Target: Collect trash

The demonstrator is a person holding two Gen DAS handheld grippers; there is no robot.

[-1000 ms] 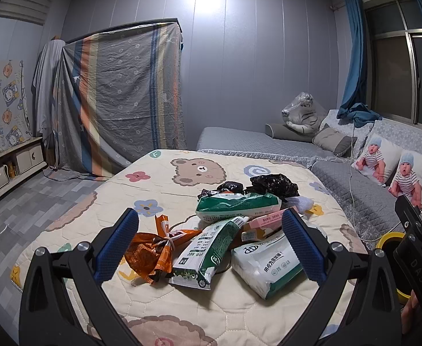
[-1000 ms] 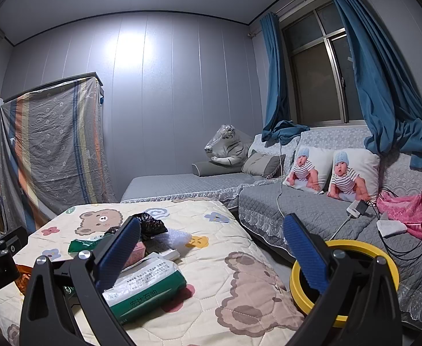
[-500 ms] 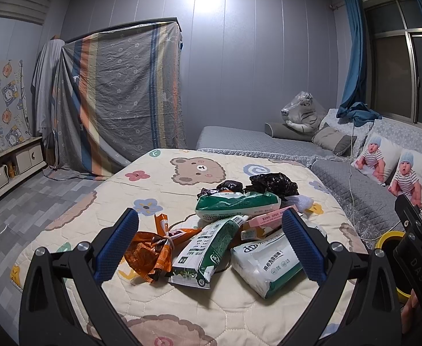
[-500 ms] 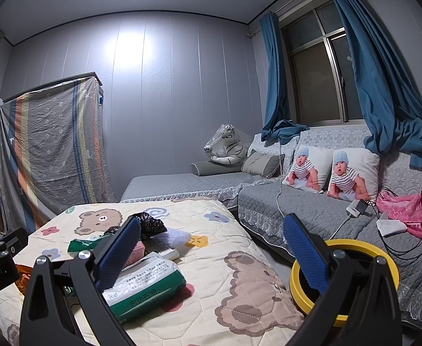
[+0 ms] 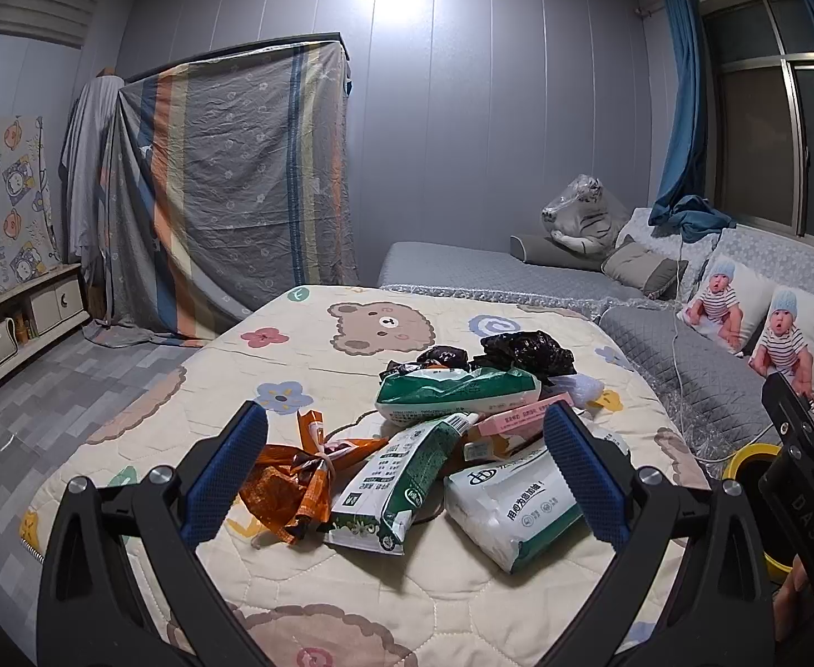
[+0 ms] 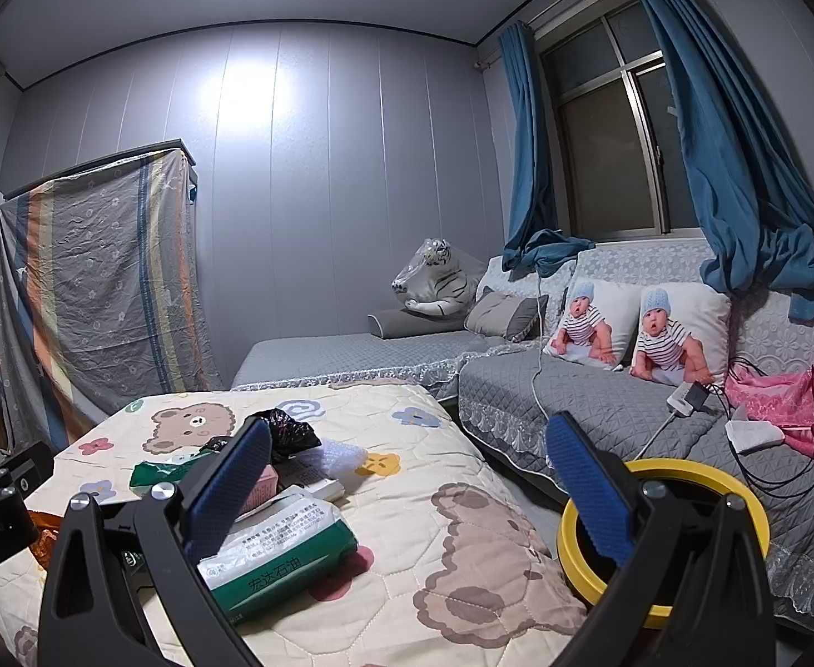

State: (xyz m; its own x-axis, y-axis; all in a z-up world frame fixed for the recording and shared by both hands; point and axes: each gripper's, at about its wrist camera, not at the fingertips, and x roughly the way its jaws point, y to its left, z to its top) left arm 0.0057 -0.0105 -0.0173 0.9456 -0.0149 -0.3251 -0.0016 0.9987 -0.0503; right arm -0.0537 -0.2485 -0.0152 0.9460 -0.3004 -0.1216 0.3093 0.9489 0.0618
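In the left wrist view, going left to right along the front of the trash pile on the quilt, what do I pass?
Orange wrapper → green and white pouch → white tissue pack.

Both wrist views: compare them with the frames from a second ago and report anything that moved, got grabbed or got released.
Nothing visibly changed. The left gripper and the right gripper hang open and empty over the quilt, as before. The trash pile lies untouched and the yellow-rimmed bin sits where it was.
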